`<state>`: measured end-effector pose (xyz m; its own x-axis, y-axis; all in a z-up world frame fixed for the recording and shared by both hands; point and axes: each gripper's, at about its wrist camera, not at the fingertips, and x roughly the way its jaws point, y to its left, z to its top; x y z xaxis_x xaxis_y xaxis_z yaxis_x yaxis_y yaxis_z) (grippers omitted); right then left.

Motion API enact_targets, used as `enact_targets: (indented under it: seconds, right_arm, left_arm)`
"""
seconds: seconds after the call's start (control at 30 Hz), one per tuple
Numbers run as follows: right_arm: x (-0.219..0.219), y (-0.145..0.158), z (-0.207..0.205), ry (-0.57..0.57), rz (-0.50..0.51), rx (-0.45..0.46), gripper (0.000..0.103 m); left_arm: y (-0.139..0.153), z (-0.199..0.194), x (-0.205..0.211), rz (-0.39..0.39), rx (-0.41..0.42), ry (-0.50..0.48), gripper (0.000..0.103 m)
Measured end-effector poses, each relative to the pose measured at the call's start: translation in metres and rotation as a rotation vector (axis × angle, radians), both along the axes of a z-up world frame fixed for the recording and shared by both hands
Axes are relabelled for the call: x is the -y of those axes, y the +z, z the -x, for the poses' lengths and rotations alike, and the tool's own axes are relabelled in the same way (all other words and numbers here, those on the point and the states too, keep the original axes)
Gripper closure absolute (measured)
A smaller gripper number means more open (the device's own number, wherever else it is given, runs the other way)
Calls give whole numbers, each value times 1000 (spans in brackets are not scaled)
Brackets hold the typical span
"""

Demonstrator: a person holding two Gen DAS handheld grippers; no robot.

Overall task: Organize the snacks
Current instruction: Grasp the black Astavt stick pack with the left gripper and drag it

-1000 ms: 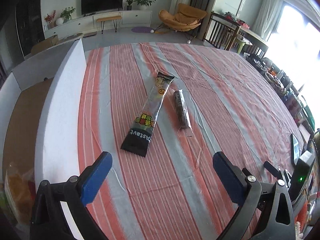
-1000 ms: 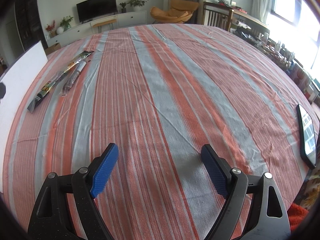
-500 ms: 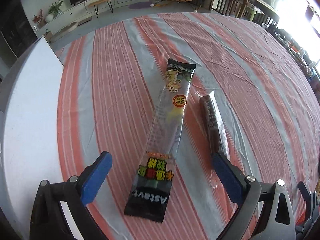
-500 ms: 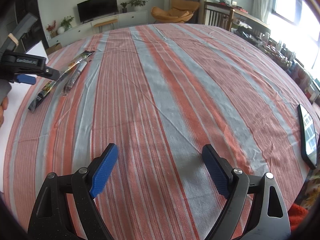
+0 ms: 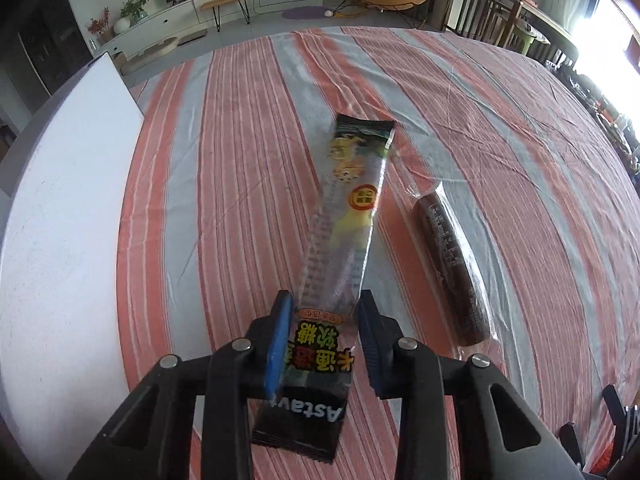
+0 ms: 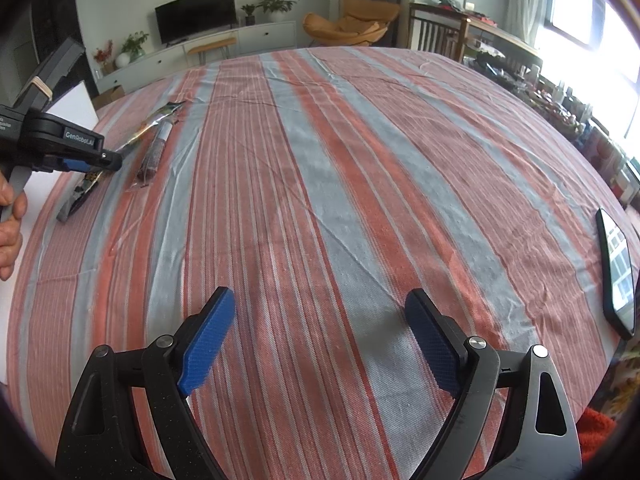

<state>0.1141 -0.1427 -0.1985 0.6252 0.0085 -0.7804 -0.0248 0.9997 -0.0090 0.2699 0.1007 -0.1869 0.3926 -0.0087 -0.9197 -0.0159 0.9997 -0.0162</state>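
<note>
A striped cloth (image 5: 248, 184) in red and grey bands covers the table. At the left of the left wrist view lies a white board (image 5: 60, 216). A phone (image 6: 616, 268), screen lit, rests near the right edge of the right wrist view. Along the top of that frame stand a dark television (image 6: 195, 14) on a long white cabinet (image 6: 208, 50), potted plants (image 6: 276, 2), and an orange lounge chair (image 6: 348, 26). A bright window (image 6: 584, 12) fills the upper right.
</note>
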Motion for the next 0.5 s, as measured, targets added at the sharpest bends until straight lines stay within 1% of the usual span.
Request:
enact_targets:
  seconds: [0.13, 0.23, 0.33, 0.4, 0.43, 0.47, 0.5]
  right_arm:
    - [0, 0, 0, 0, 0, 0, 13]
    - [0, 0, 0, 0, 0, 0, 13]
    - [0, 0, 1, 0, 0, 0, 13]
    - [0, 0, 1, 0, 0, 0, 13]
    - [0, 0, 1, 0, 0, 0, 13]
    - [0, 0, 1, 0, -1, 0, 13]
    - [0, 0, 1, 0, -1, 0, 13]
  left_arm:
    - [2, 27, 1, 22, -16, 45, 76]
    - [2, 59, 5, 51, -17, 62, 76]
    - [3, 95, 9, 71, 7, 71, 75]
    - [2, 113, 9, 84, 29, 83, 73]
    - [2, 119, 8, 85, 44, 90, 66]
    - [1, 124, 8, 87, 61, 91, 48]
    - [-1, 126, 8, 83, 70, 88, 36]
